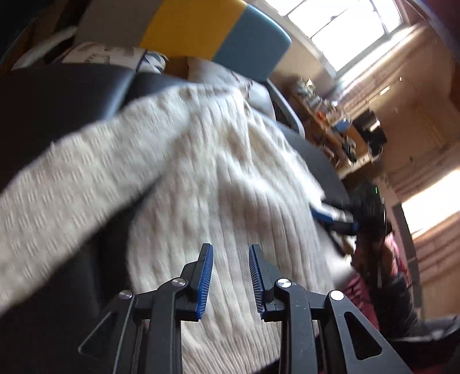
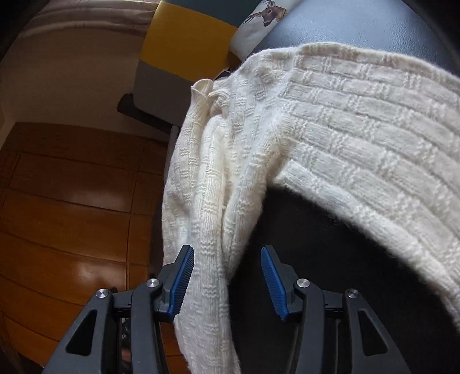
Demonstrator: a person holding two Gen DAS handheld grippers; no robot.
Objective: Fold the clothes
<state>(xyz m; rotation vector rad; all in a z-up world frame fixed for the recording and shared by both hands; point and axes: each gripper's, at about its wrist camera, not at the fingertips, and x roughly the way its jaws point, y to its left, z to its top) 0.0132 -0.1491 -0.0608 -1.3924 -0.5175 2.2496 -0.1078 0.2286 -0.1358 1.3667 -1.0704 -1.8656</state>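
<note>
A cream knitted sweater [image 1: 218, 161] lies spread on a dark leather seat [image 1: 57, 95]. One sleeve [image 1: 72, 184] stretches to the left in the blurred left wrist view. My left gripper [image 1: 231, 250] is open, just above the sweater's body, holding nothing. In the right wrist view the sweater [image 2: 330, 120] drapes over the seat edge and a sleeve [image 2: 207, 230] hangs down. My right gripper [image 2: 227, 253] is open with that hanging sleeve between its jaws, next to the left pad [image 2: 182, 283]. The right gripper also shows in the left wrist view [image 1: 333, 215] at the sweater's right edge.
A yellow, blue and grey cushion [image 1: 201, 26] and a deer-print pillow [image 2: 258, 20] sit at the back of the seat. A wooden floor [image 2: 72, 215] lies left of the seat. A cluttered desk [image 1: 339, 123] and bright window [image 1: 345, 26] are far right.
</note>
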